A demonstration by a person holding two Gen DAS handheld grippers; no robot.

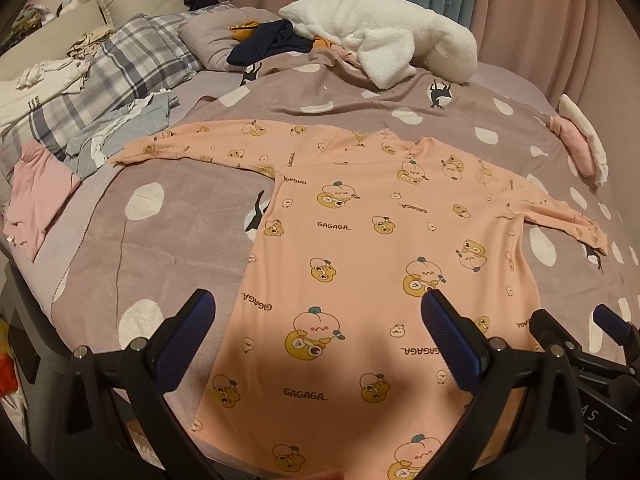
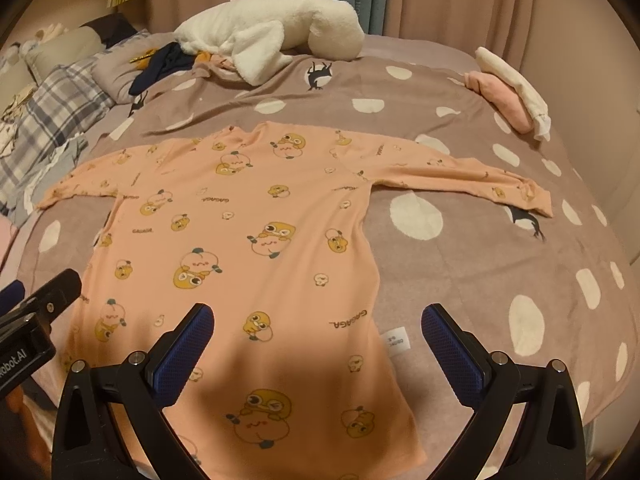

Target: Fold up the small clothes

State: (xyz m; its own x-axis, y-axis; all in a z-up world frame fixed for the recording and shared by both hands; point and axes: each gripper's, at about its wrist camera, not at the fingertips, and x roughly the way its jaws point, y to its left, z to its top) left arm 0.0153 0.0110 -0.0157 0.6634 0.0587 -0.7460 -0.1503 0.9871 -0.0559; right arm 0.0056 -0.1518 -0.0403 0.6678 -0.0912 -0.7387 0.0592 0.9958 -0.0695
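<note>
Your left gripper (image 1: 316, 320) and right gripper (image 2: 318, 332): fingers spread wide, holding nothing, above near bed edge. Shirt (image 1: 360, 240) flat on blanket (image 1: 180, 220), sleeves out.

A long-sleeved top (image 1: 360, 240) is lying flat at the centre of the frame on a bedspread (image 1: 168, 240), sleeves stretching left and right. Behind it, at upper centre, a plush toy (image 1: 384, 40) is resting. Pillows (image 1: 120, 60) are sitting upper left; folded clothes (image 2: 508, 92) are lying upper right.
</note>
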